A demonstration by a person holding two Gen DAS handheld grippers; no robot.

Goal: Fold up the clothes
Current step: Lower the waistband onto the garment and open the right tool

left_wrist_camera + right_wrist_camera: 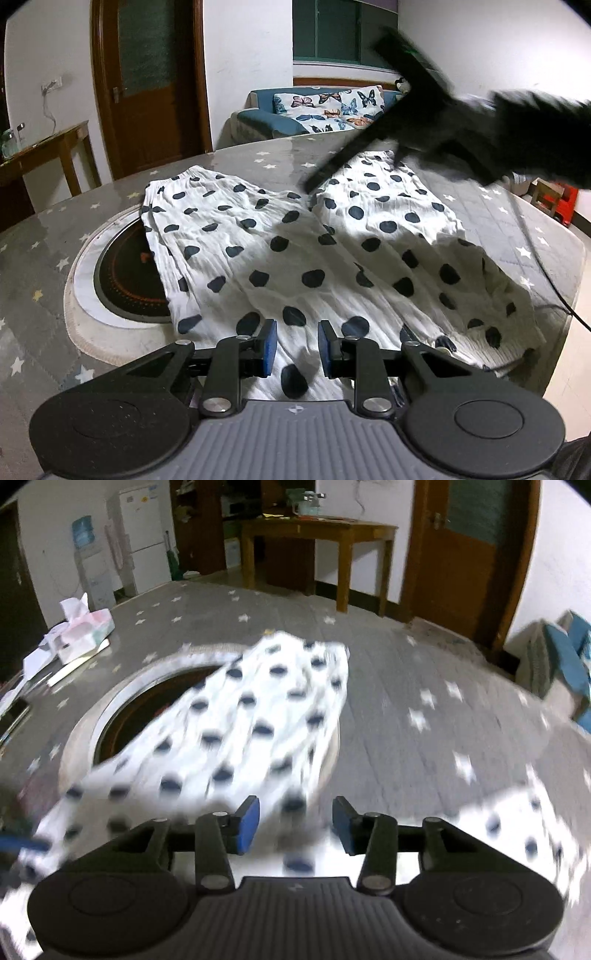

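Right wrist view blurred, right gripper [295, 825] jaws parted, empty, over spotted garment [258, 716]; left gripper [297, 349] narrowly parted, grip unclear

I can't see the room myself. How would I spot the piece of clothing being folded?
Find the big round table with the grey, star-printed cover. The garment lies spread across its middle, one side draped over the round dark burner sunk into the tabletop. It is the only white, crinkled cloth with large dark polka dots; the tissue pack nearby is small and pale.
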